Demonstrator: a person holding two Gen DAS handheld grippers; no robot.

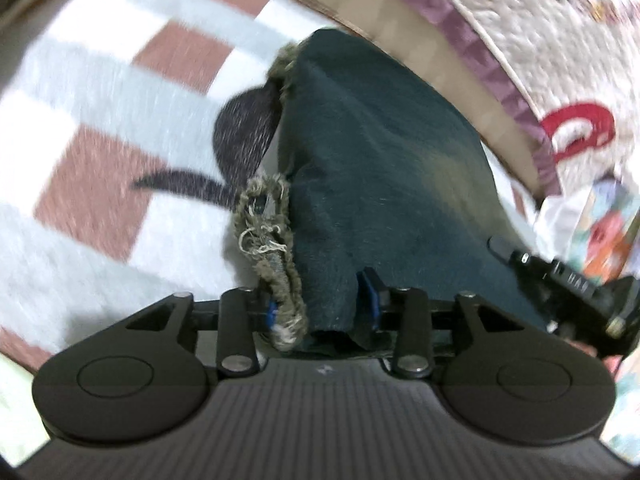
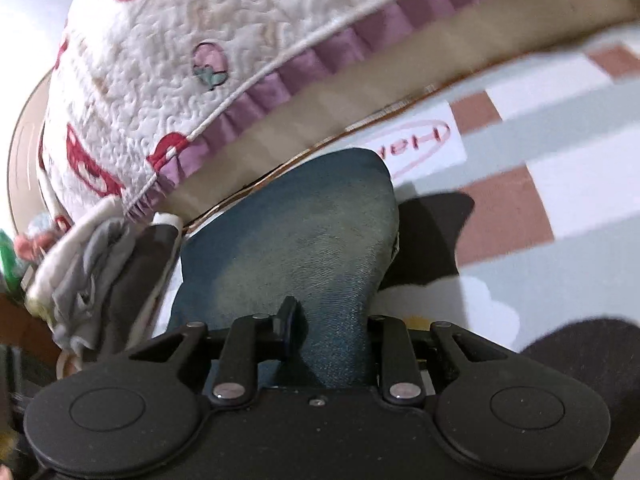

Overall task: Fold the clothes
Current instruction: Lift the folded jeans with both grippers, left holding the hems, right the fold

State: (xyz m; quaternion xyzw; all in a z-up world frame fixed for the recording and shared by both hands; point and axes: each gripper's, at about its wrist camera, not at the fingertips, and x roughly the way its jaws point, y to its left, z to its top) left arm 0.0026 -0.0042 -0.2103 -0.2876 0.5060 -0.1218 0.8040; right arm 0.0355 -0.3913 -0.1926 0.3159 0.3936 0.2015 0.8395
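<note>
Dark blue jeans (image 1: 384, 184) with a frayed hem (image 1: 272, 232) hang lifted above the checked mat. My left gripper (image 1: 324, 304) is shut on the jeans near the frayed hem; the cloth bunches between its fingers. In the right wrist view the same jeans (image 2: 304, 232) show faded denim. My right gripper (image 2: 328, 332) is shut on the jeans, which cover most of its fingers. The right gripper's body also shows in the left wrist view (image 1: 568, 280), at the right edge of the cloth.
A checked mat (image 1: 100, 184) of white, grey and reddish squares lies below. A quilted white bedcover (image 2: 168, 80) with purple trim hangs beside it. A heap of cloth items (image 2: 96, 264) sits at the left in the right wrist view.
</note>
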